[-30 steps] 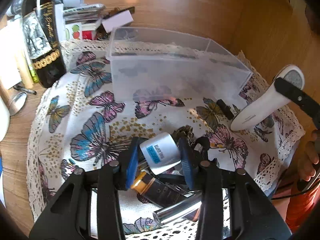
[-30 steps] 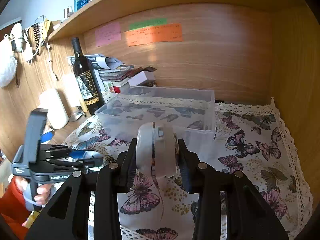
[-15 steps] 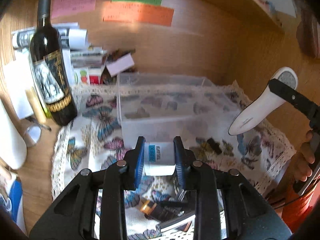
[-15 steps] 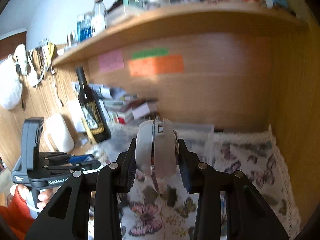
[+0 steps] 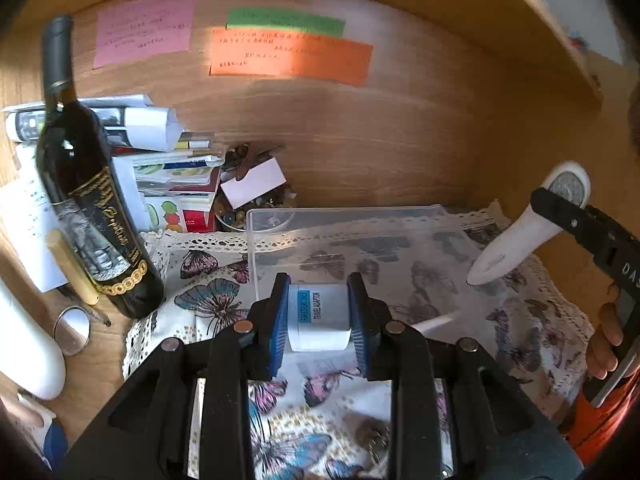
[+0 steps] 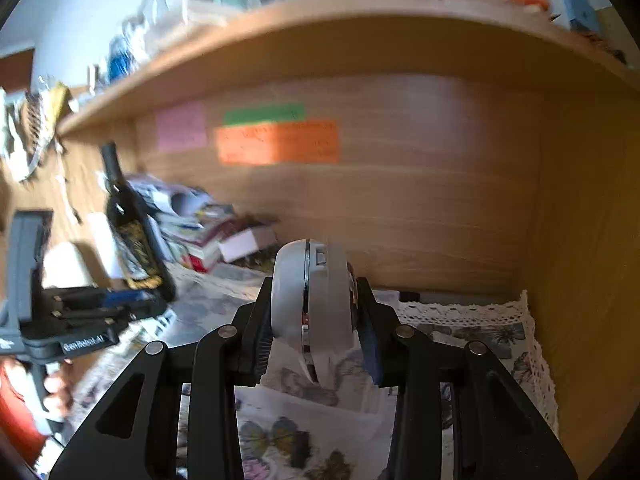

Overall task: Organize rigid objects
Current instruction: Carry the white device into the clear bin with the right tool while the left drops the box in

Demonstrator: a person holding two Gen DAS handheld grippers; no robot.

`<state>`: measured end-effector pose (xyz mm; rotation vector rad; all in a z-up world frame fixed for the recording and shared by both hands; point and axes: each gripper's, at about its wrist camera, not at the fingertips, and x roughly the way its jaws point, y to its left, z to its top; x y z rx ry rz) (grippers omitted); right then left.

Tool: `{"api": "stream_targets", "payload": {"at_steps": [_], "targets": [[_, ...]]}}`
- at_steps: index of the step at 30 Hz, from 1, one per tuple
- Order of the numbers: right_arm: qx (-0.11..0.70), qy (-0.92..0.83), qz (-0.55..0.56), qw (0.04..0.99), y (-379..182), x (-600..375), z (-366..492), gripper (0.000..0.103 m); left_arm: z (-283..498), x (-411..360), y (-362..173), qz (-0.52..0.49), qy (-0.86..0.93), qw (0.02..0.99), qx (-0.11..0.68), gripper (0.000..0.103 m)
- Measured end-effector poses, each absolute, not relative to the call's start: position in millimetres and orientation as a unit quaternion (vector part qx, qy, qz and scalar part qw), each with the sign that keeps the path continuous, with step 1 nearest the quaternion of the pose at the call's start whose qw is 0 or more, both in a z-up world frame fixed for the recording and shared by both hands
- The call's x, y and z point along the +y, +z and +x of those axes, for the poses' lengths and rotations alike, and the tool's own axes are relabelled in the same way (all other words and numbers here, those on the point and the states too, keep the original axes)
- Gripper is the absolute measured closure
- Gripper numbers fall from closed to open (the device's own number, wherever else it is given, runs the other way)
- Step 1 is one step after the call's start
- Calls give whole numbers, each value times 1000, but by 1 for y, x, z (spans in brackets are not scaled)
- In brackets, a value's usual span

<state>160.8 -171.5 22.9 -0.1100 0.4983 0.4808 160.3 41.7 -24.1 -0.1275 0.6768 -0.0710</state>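
My left gripper [image 5: 319, 316] is shut on a white travel adapter [image 5: 318, 317] with a blue label, held above the butterfly cloth just in front of the clear plastic bin [image 5: 344, 236]. My right gripper [image 6: 314, 316] is shut on a white handheld device [image 6: 310, 304] with a chrome seam, raised over the bin's right side; the same device [image 5: 524, 232] shows at the right of the left wrist view. The left gripper [image 6: 80, 312] shows at the left of the right wrist view. The bin looks empty.
A dark wine bottle [image 5: 88, 196] stands left of the bin, beside a stack of papers and boxes [image 5: 172, 168]. A small round mirror [image 5: 72, 330] and a white object [image 5: 24, 344] lie at the left. Wooden walls close the back and right; a shelf [image 6: 320, 32] hangs overhead.
My left gripper closed on the travel adapter, lifted it off the pile of small items and carried it toward the bin. My right gripper rose with the white device.
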Motion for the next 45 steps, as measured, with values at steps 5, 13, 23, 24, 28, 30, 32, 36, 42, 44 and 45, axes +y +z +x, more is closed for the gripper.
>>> {"api": "stream_targets", "payload": {"at_steps": [5,13,23,24,28,30,32,36,42,44,45], "targets": [[281,222,-88,929,-1,-160,185,69,188,35,-45,-53,-36,929,365,75],[326,231,-117,909,-28,-139,216,69,213,26,-69,-41,-35,915,400,75],[362,266,-128,884,-44,-103,242,66,214,35,-64,-58,-36,919,388,70],[369,270,-124,881,-48,-101,244,66,212,36,-61,-58,-33,921,385,65],[380,271,-120,876,-56,-98,247,66,202,39,-53,-55,-27,928,367,53],[385,277,-111,873,-55,-100,246,66,199,39,-51,-50,-27,930,362,53],[383,279,-105,874,-52,-102,244,66,194,39,-47,-50,-28,932,358,52],[366,282,-93,882,-39,-109,231,56,183,40,-39,-52,-30,937,344,45],[314,289,-74,901,-11,-132,193,37,155,41,-22,-46,-13,944,326,21],[298,289,-69,907,-5,-140,182,32,144,40,-19,-47,-12,946,319,14],[290,288,-69,910,-3,-145,174,30,140,39,-18,-47,-12,947,317,11]]}}
